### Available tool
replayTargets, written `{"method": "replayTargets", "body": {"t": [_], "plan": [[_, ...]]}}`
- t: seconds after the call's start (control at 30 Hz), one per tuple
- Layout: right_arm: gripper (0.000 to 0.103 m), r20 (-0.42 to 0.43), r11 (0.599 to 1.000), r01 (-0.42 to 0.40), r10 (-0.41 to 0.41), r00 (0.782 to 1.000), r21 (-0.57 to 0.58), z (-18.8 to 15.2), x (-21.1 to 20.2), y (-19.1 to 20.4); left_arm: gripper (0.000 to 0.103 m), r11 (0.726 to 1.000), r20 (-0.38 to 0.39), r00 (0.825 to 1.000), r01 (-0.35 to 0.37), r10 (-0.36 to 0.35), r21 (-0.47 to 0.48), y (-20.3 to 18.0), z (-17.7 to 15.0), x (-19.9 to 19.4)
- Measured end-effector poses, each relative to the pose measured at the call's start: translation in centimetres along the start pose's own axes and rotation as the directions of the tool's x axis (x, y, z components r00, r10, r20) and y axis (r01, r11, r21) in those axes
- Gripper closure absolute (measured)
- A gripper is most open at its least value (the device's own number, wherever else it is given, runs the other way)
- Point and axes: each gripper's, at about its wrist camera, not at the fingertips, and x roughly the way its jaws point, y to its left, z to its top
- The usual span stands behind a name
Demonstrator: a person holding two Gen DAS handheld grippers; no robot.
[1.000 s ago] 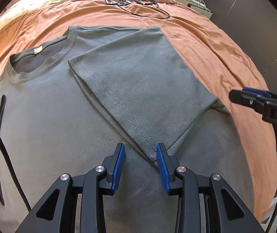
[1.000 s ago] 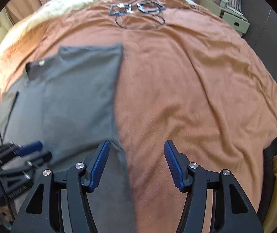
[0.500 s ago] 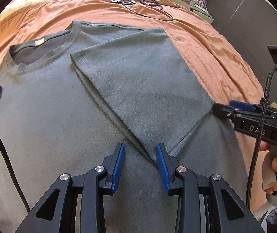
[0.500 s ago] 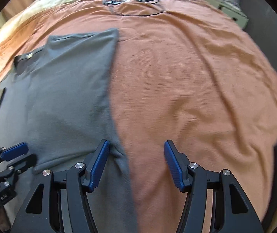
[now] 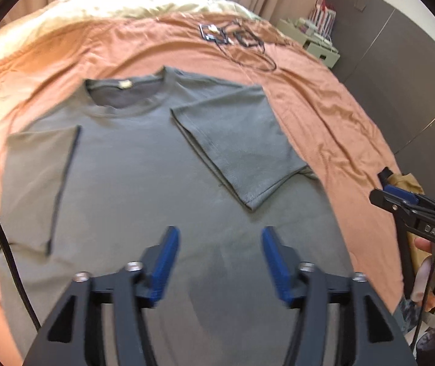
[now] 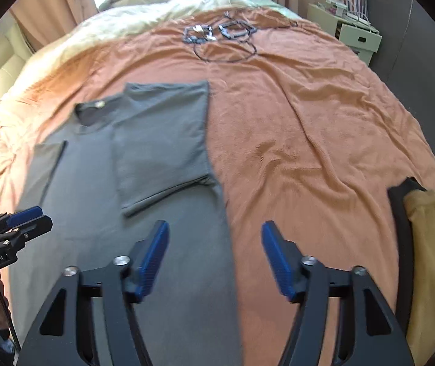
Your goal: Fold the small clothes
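Note:
A grey T-shirt (image 5: pixel 144 183) lies flat, neck away from me, on an orange bedspread (image 5: pixel 333 116). Both sleeves are folded inward onto the body: the right sleeve (image 5: pixel 239 146) and the left sleeve (image 5: pixel 37 183). The shirt also shows in the right wrist view (image 6: pixel 156 158). My left gripper (image 5: pixel 219 259) is open and empty above the shirt's lower middle. My right gripper (image 6: pixel 213 259) is open and empty above the shirt's right edge; it also shows at the right of the left wrist view (image 5: pixel 400 198).
Black cables and small devices (image 6: pixel 220 33) lie at the far side of the bed. A yellow and a dark garment (image 6: pixel 431 244) lie at the bed's right edge. A pale green box (image 6: pixel 357 36) stands beyond the bed. A black cable (image 5: pixel 1 238) hangs at left.
My left gripper has opened wide, let go of the folded right sleeve, and pulled back and up. My right gripper has also drawn back from the shirt's edge.

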Motion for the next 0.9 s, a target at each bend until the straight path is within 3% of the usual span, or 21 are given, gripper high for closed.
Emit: {"method": "replayTargets", "body": {"t": [0.03, 0.1, 0.17, 0.4, 0.67, 0.8, 0.9], "plan": [[0.019, 0.013, 1.0, -0.009, 0.009, 1.0, 0.002, -0.2, -1.1, -0.1, 0.03, 1.0, 0.018, 1.0, -0.006, 0.006, 0.002, 0.2, -0.5, -1.5], [0.019, 0.041, 1.0, -0.027, 0.027, 0.999, 0.001, -1.2, -3.5, -0.2, 0.018, 1.0, 0.041, 0.999, -0.012, 0.012, 0.003, 0.4, -1.1, -3.4], [0.018, 0.061, 1.0, -0.029, 0.029, 0.998, -0.001, -2.8, -6.3, -0.1, 0.013, 1.0, 0.072, 0.997, -0.015, 0.015, -0.003, 0.7, -2.2, -5.8], [0.016, 0.131, 0.999, -0.03, 0.032, 0.991, -0.018, -6.9, -13.3, 0.8, 0.012, 0.999, 0.155, 0.987, -0.032, 0.031, 0.001, 1.8, -6.0, -13.4], [0.016, 0.192, 0.999, -0.045, 0.05, 0.98, -0.031, -12.5, -19.3, 1.2, 0.012, 0.998, 0.264, 0.963, -0.042, 0.052, -0.043, 4.2, -12.0, -22.5], [0.016, 0.223, 0.995, -0.094, 0.098, 0.97, -0.028, -15.5, -22.1, 0.6, 0.012, 0.996, 0.309, 0.948, -0.055, 0.075, -0.075, 5.3, -15.3, -26.3], [0.016, 0.281, 0.995, -0.081, 0.095, 0.955, -0.06, -18.2, -24.5, 0.4, 0.012, 0.994, 0.33, 0.939, -0.073, 0.095, -0.078, 5.7, -17.6, -28.3]]}}
